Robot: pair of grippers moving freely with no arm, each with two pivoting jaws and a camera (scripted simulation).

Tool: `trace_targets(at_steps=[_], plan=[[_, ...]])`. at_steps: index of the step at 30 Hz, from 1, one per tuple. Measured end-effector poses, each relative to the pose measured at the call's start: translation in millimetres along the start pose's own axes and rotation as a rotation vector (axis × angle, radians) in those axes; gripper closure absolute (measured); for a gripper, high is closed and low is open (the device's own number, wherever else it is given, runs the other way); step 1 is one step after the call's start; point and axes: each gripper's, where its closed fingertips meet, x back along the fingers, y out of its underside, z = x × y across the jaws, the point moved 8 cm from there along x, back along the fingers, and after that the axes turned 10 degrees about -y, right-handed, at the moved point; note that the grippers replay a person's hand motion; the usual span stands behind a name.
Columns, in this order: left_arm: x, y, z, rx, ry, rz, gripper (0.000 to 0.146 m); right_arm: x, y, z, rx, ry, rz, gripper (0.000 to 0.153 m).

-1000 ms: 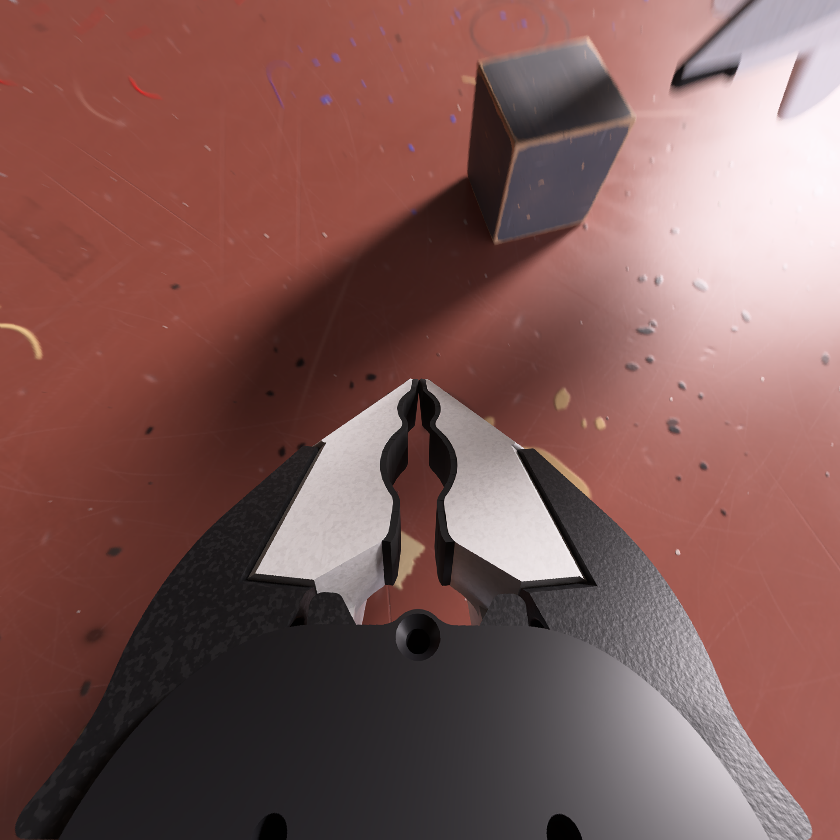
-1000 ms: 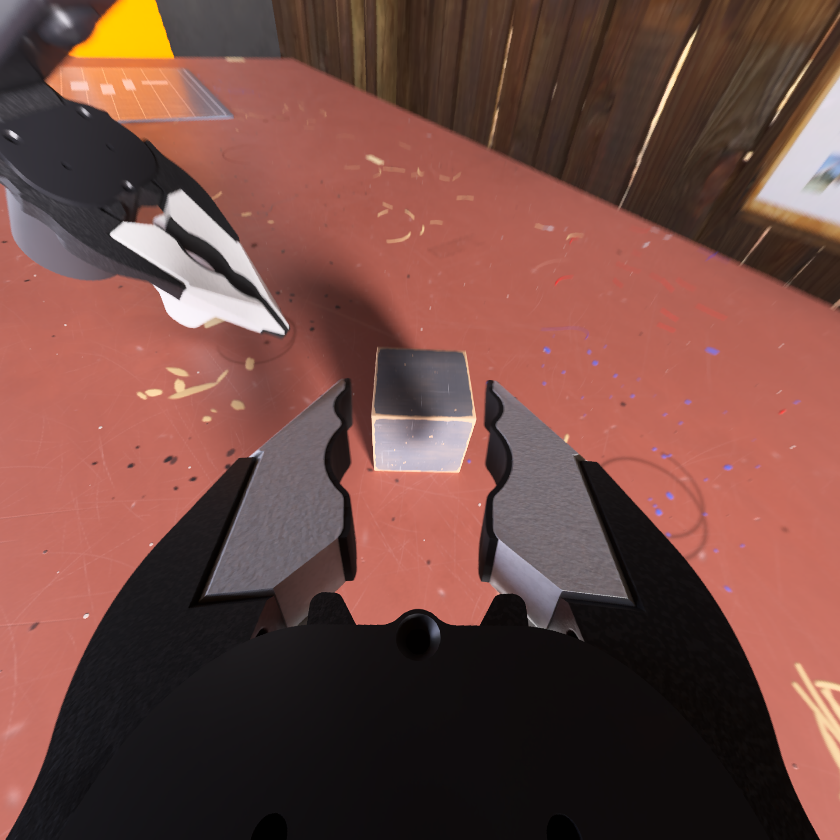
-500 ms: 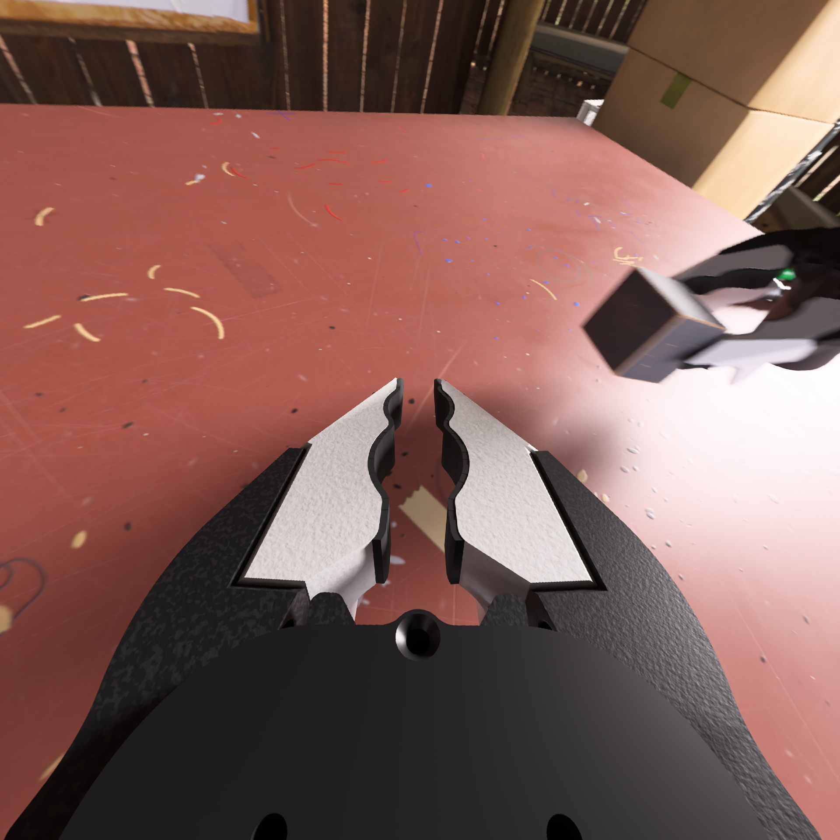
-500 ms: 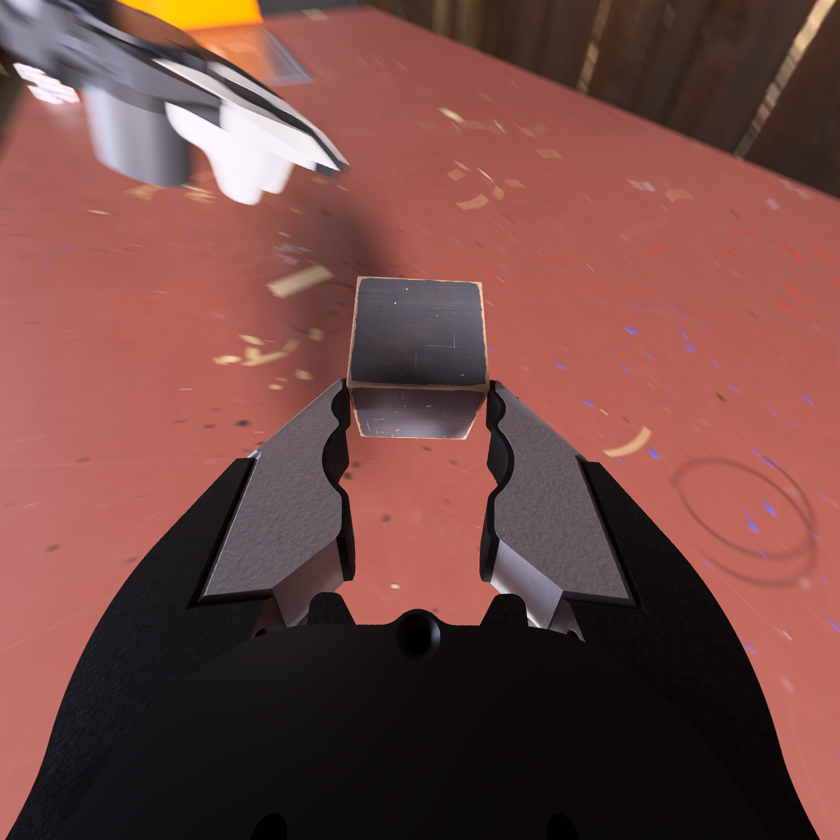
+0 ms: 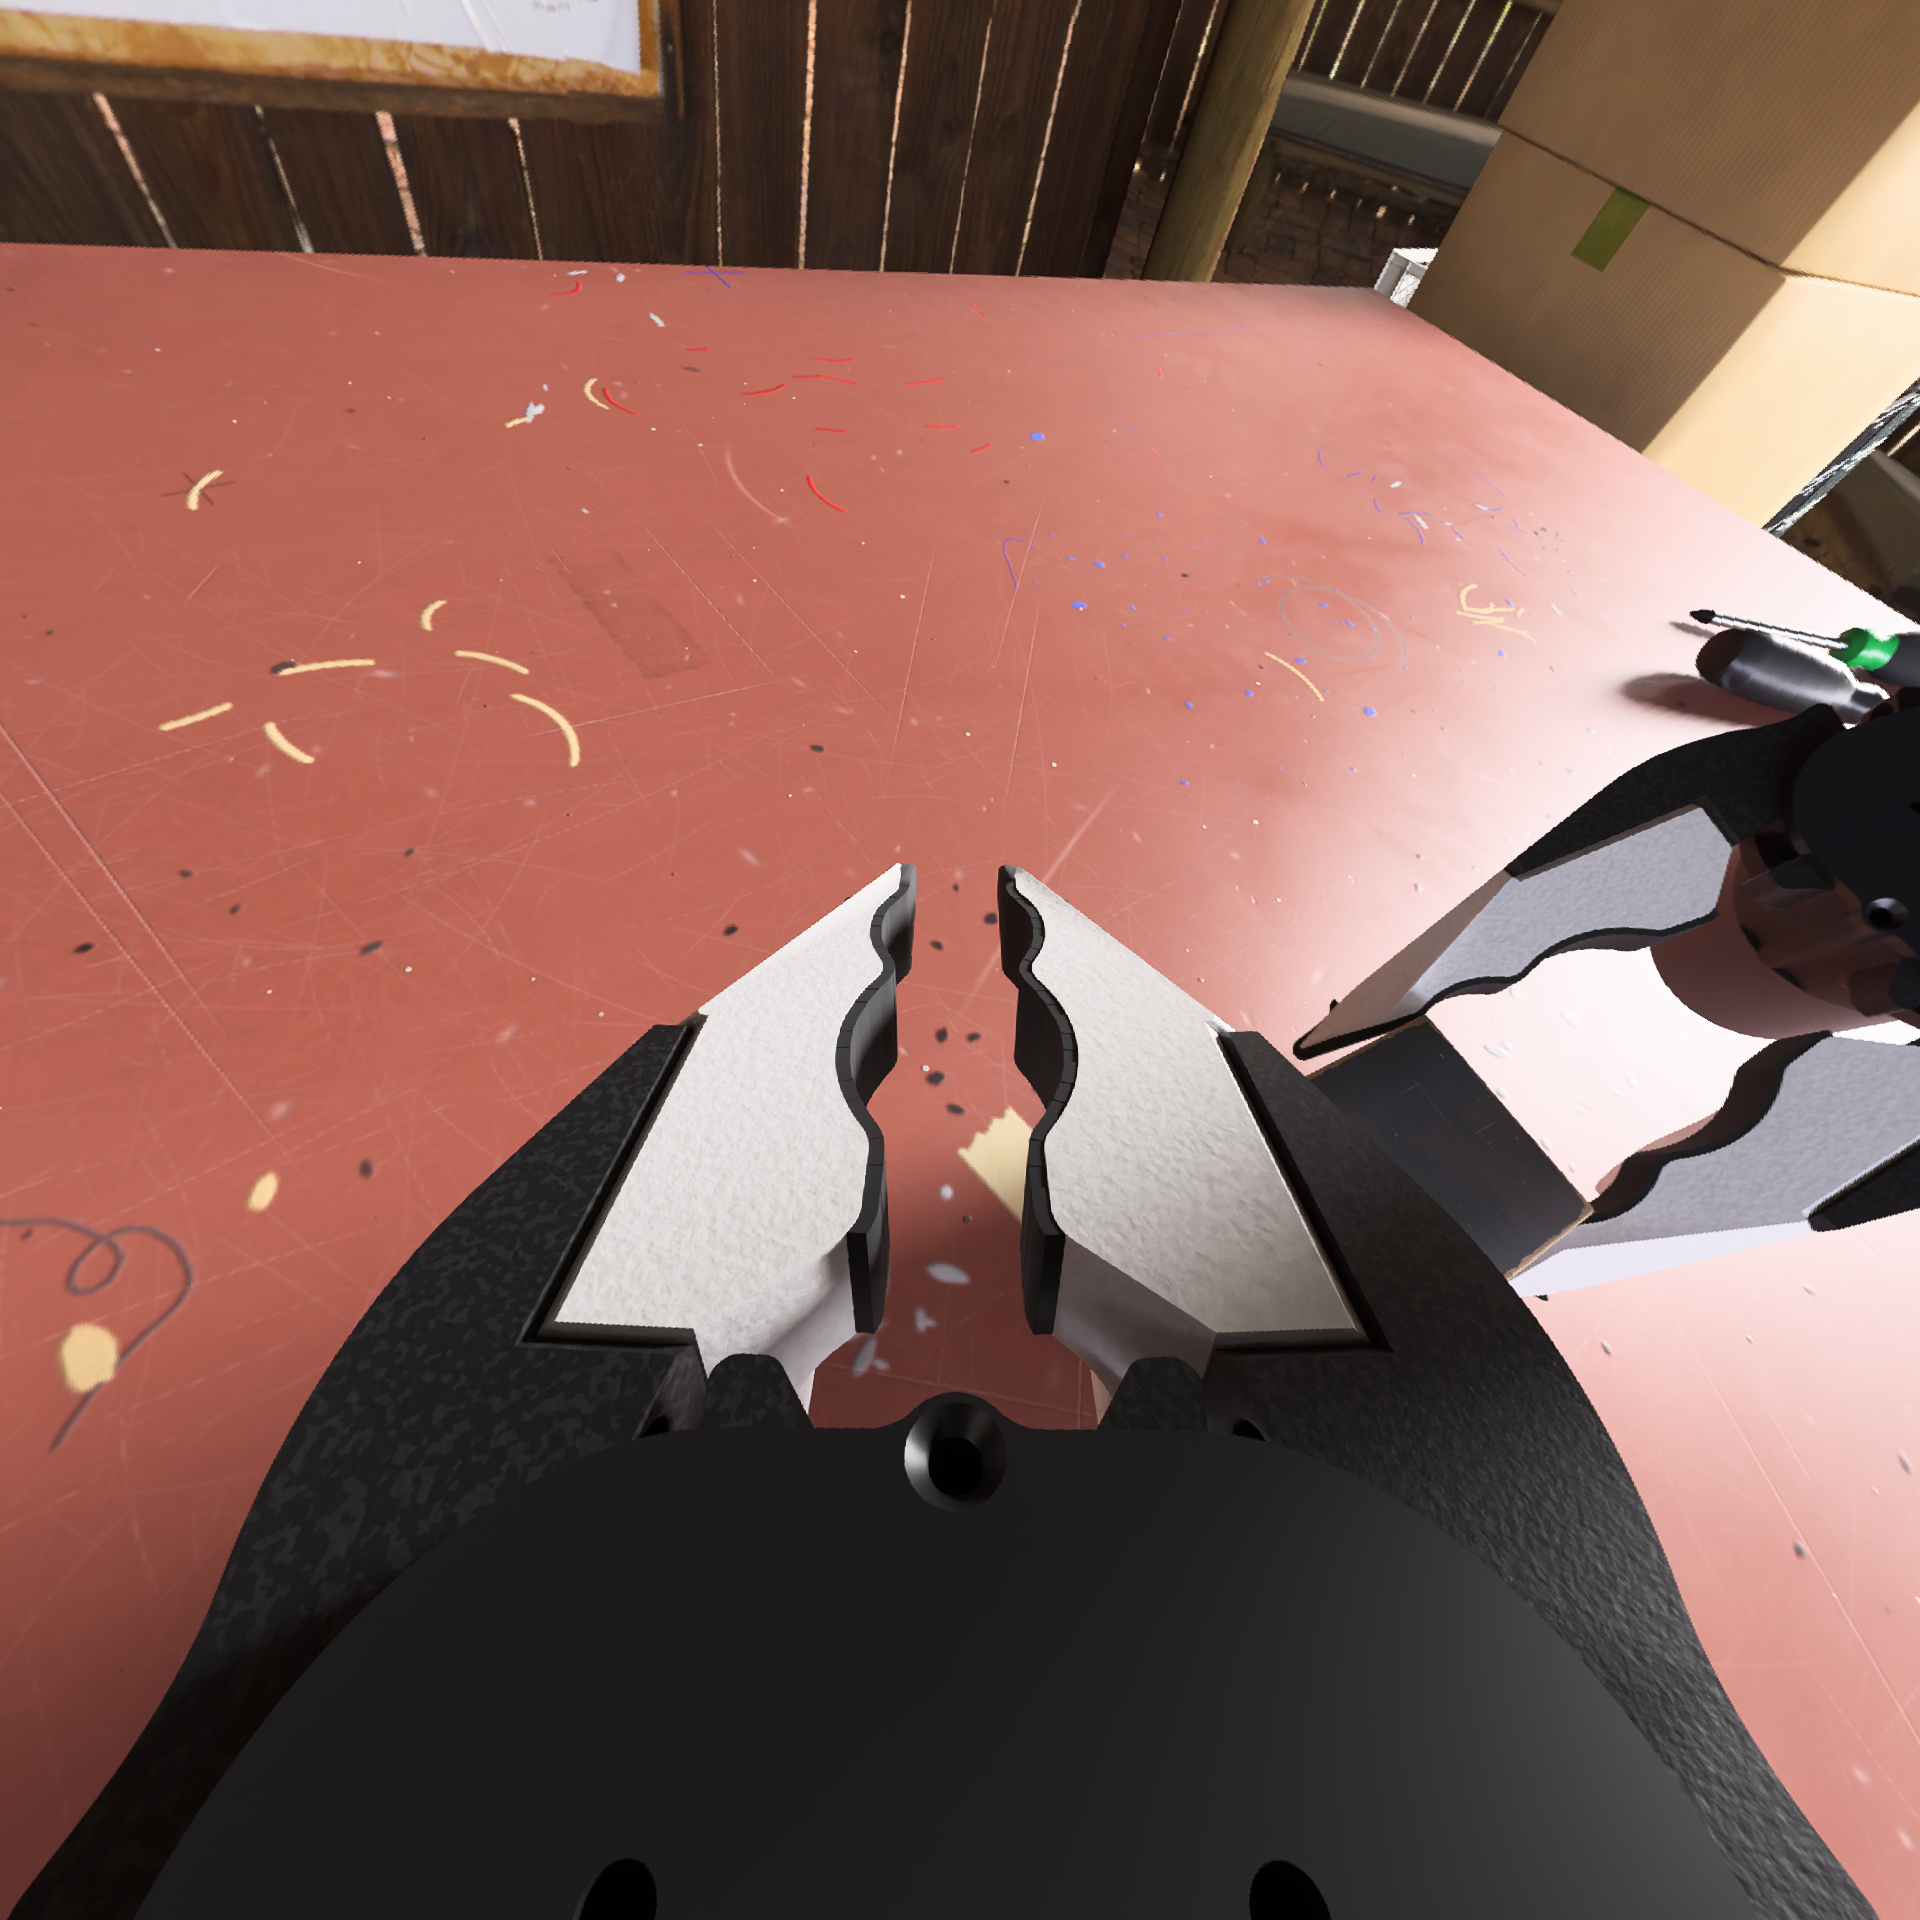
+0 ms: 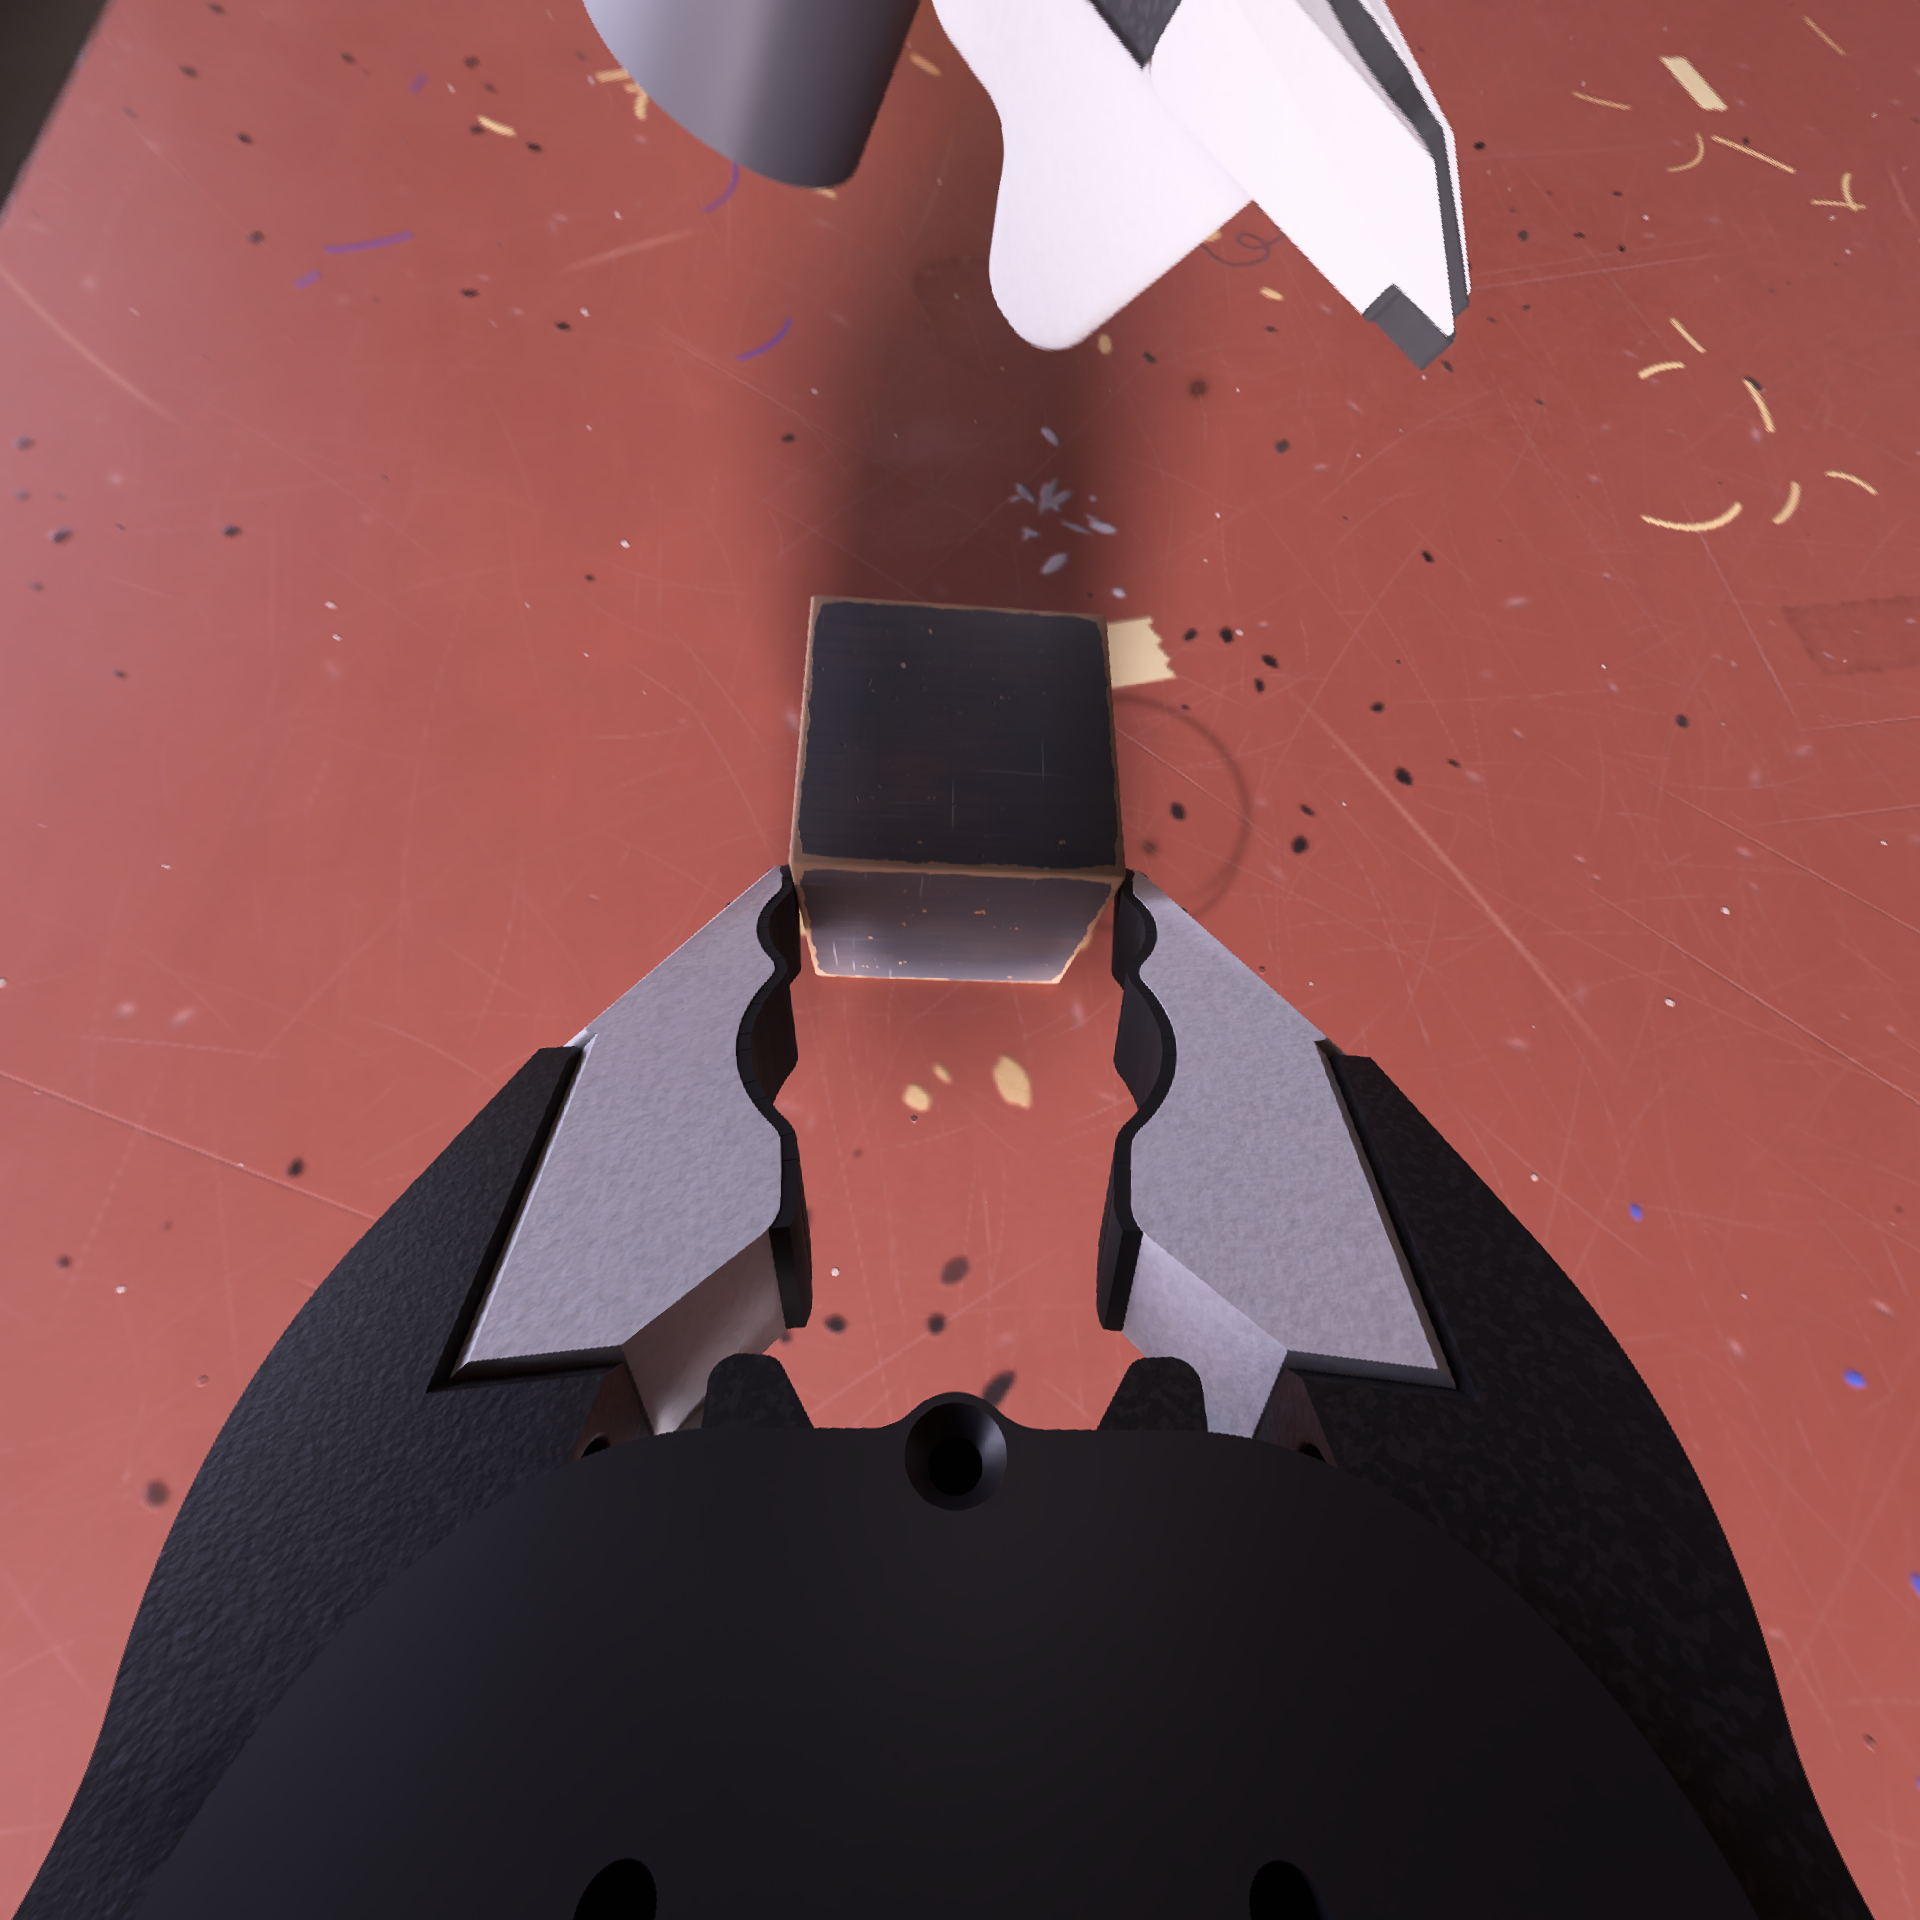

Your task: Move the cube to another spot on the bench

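Note:
The cube [image 6: 956,748] is dark with worn tan edges. My right gripper [image 6: 956,894] is shut on it, the fingertips pinching its near end over the red bench [image 6: 416,727]. I cannot tell whether the cube touches the bench. In the left wrist view the cube [image 5: 1444,1143] shows at the right between the right gripper's fingers [image 5: 1621,904], partly hidden behind my own finger. My left gripper [image 5: 956,883] is open by a narrow gap and empty, above the bench to the cube's left. It shows in the right wrist view [image 6: 1299,187] beyond the cube.
A green-handled screwdriver [image 5: 1829,649] and a dark cylinder [image 5: 1777,675] lie near the bench's right edge. Cardboard boxes [image 5: 1714,239] stand beyond that edge. A wooden plank wall [image 5: 831,135] backs the bench. Shavings and specks litter the surface.
My right gripper closed on the cube and carried it along the bench, tilting to look more steeply down. My left gripper opened slightly and tilted up from the bench surface.

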Motion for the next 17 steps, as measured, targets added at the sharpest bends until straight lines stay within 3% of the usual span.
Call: trace_targets(at_steps=[3,6,11,13,17], plan=[[0.9,-0.8,0.7,0.003,0.009,0.003,0.129,7.2,2.6,-1.0,0.029,0.016,0.024,0.084],[2.0,-1.9,1.8,0.005,0.021,0.008,0.129,36.3,1.1,5.2,0.054,0.009,0.119,0.081],[1.9,-2.0,2.7,0.004,0.026,0.009,0.128,85.7,5.9,48.8,0.015,0.071,0.247,0.077],[1.5,-1.8,2.1,0.001,0.022,0.008,0.128,83.2,11.2,65.6,-0.015,0.029,0.187,0.068],[1.2,-1.4,-1.7,0.013,0.01,0.007,0.128,53.6,19.6,83.0,-0.035,-0.06,0.035,0.069]])
